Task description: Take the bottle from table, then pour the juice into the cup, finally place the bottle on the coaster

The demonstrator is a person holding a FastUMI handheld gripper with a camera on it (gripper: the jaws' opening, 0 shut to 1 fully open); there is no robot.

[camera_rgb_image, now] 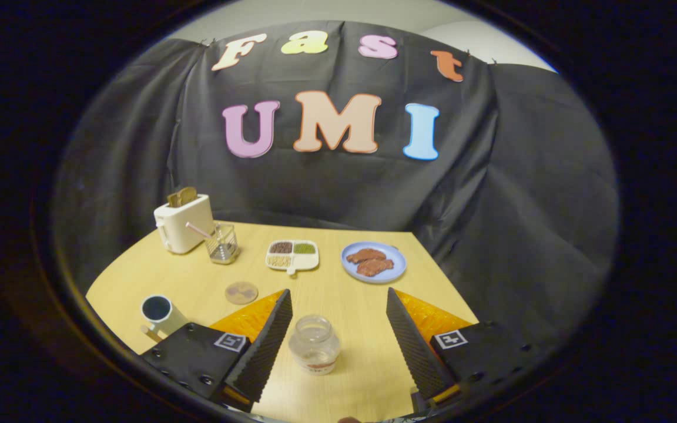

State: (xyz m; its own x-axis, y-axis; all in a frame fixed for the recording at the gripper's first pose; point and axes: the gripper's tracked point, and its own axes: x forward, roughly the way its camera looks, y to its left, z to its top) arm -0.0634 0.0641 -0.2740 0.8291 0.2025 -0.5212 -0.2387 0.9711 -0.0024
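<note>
A small clear glass bottle (314, 343) stands upright on the wooden table (350, 305), between my two fingers and touching neither. My gripper (338, 294) is open wide, one finger on each side of the bottle. A white cup (159, 312) with a dark inside stands to the left, beside the left finger. A round brownish coaster (241, 292) lies flat on the table just beyond the left fingertip, with nothing on it.
At the back left stands a white toaster (183, 222) with bread in it, and a glass with a straw (222, 242) next to it. A white divided dish (292, 255) and a blue plate with meat (374, 262) sit beyond the fingers.
</note>
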